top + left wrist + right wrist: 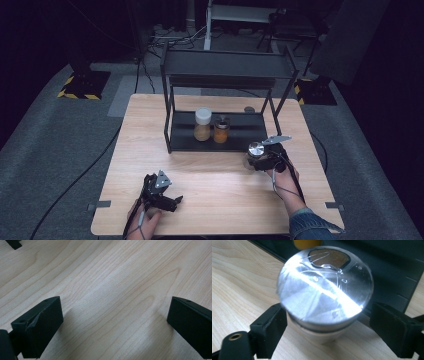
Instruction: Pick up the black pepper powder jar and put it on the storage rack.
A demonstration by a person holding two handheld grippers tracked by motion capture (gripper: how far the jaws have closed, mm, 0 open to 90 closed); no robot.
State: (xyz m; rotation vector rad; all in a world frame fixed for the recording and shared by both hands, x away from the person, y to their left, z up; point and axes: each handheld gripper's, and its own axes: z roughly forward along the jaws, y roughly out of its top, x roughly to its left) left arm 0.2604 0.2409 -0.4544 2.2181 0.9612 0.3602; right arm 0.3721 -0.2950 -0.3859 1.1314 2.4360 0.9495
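A glass jar with a shiny silver lid [256,149] [324,287] stands on the wooden table [220,180], just in front of the black rack's [227,145] front right corner. My right gripper [255,161] [328,322] reaches around the jar from the near side. One black jaw sits on each side of the jar below the lid. The left jaw is close against the glass and a gap shows beside the right one. My left gripper [176,201] [115,315] rests low over the near left of the table, jaws wide apart with bare wood between them.
The rack's bottom shelf [387,270] holds a white-lidded jar [202,125] of tan contents and a smaller orange jar [221,131] [308,243]. An upper shelf [227,65] overhangs them. Grey carpet and cables surround the table.
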